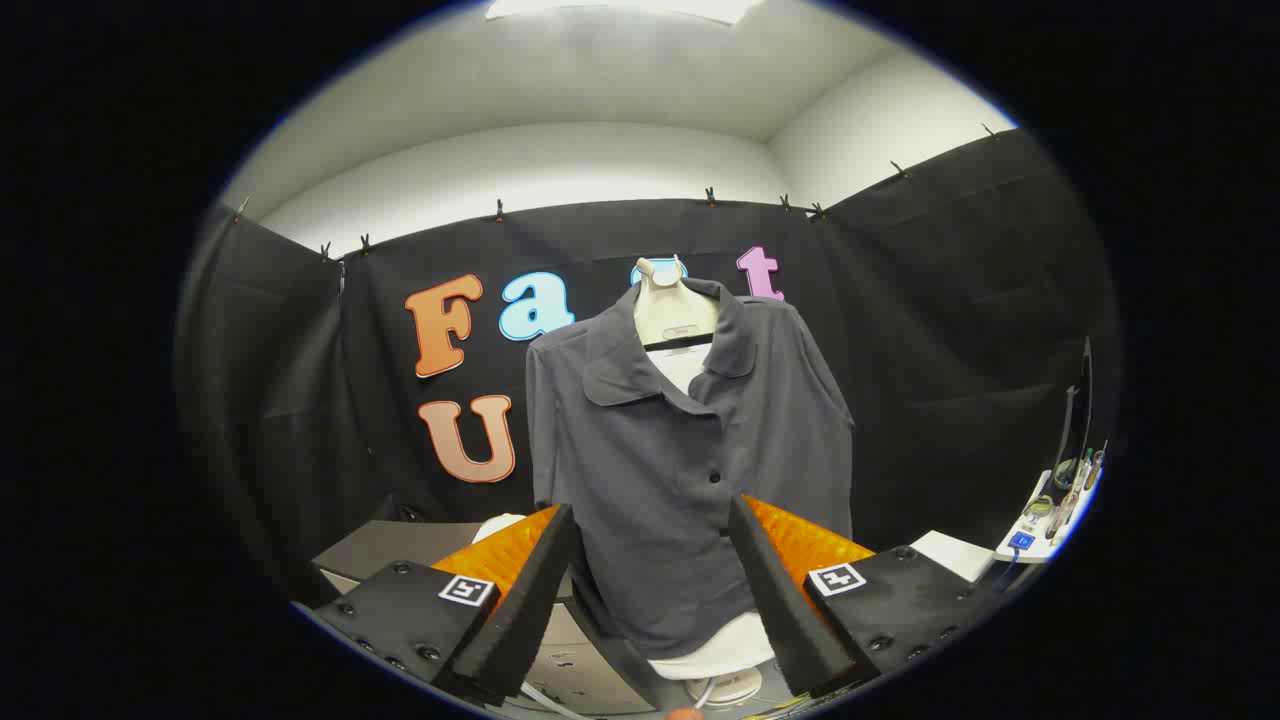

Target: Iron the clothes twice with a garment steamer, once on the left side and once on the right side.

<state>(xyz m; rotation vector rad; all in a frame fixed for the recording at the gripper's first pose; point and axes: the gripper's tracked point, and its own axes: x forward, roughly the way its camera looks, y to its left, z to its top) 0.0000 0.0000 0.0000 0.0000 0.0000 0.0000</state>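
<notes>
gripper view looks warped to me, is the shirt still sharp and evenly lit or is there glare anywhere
Gripper view: strong fisheye bending, so the booth's wall curves around the scene; the grey shirt on the mannequin stays sharp and evenly lit, with soft folds readable; the one blown-out patch is the ceiling light; the open gripper sits close, fingers apart and holding nothing, edges slightly soft.
</notes>
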